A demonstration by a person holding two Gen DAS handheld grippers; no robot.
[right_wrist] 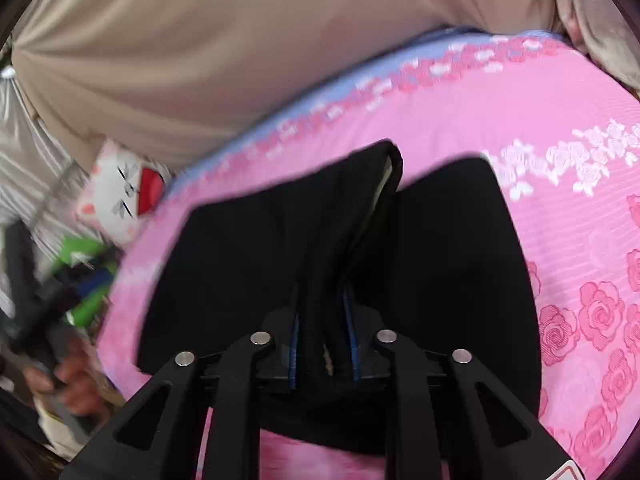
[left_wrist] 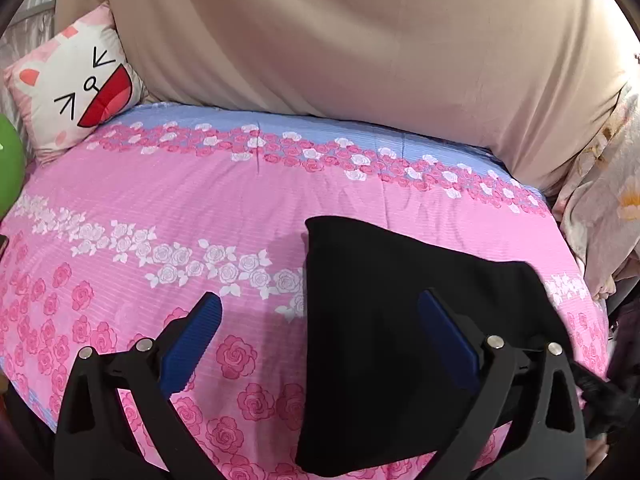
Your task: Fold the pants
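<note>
I'm in a home bedroom. Under my claws lies a bed with a pink rose-print sheet [left_wrist: 208, 184], and a cartoon cat pillow [left_wrist: 76, 80] leans at its far corner. A big beige cushion [left_wrist: 360, 40] lines the back, with a flowered quilt [left_wrist: 608, 200] bunched alongside.

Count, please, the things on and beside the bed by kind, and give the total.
Black pants: 1
Cat-face pillow: 1
Pink rose bedsheet: 1
Beige cover: 1
Green object at the bed's edge: 1
Total: 5
</note>
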